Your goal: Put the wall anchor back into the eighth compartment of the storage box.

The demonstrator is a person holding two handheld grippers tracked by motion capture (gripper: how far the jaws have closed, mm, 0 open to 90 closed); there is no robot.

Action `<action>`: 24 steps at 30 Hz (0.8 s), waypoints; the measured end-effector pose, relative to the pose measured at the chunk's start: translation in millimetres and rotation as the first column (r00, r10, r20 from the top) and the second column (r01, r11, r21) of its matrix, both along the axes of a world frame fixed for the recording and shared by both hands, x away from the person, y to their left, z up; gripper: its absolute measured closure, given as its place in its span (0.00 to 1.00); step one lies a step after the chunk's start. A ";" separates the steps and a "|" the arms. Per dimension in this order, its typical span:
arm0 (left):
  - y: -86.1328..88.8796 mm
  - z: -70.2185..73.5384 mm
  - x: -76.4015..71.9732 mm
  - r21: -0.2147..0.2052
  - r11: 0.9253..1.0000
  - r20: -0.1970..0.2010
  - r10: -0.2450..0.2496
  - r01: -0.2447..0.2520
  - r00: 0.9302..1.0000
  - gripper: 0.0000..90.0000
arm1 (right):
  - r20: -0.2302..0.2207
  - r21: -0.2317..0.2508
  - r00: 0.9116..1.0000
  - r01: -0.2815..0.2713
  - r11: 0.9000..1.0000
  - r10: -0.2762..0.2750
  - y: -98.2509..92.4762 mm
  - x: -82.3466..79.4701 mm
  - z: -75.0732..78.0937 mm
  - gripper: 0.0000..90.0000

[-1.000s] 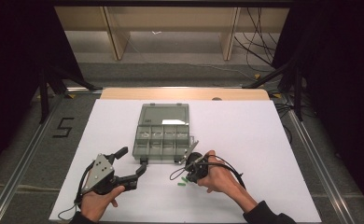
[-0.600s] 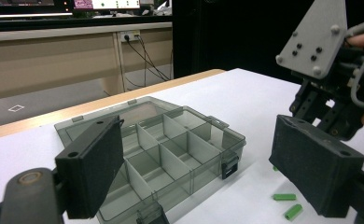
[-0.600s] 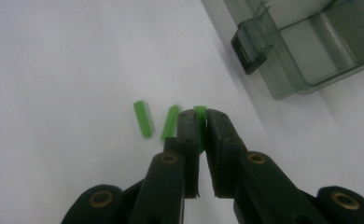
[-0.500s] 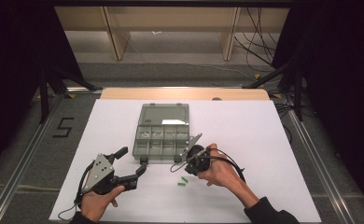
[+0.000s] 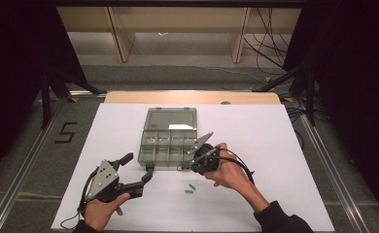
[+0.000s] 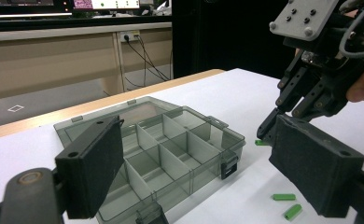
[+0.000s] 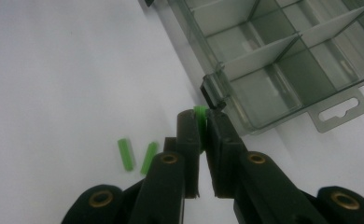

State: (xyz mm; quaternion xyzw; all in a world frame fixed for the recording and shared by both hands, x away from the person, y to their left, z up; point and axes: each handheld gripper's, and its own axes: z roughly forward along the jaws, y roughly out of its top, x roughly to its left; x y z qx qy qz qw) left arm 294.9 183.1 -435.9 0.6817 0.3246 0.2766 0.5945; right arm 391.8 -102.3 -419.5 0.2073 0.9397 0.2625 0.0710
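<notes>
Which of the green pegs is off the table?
The small green peg pinched in the right gripper, beside the box; the two other green pegs lie loose on the white table.

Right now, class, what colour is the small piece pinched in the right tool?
Green piece, clearest in the right gripper view.

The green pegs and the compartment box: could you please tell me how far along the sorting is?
Done: the compartment box lies open on the table, its clear compartments apparently empty. In hand: the right tool is shut on one green peg, raised beside the box's latch. The left tool is open at the box's near edge. Left: two green pegs lie on the white table, plus placing the held one.
</notes>
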 end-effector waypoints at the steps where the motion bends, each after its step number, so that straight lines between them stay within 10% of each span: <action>1: 0.2 0.1 0.1 0.000 1.000 0.001 0.000 0.000 1.000 0.18 | -0.003 0.001 1.000 0.000 1.000 0.000 -0.1 0.4 0.9 0.94; 24: 0.7 0.3 -0.2 -0.001 1.000 0.002 0.002 -0.002 1.000 0.18 | 0.052 0.071 0.998 0.039 0.997 -0.042 -3.3 16.0 9.7 0.94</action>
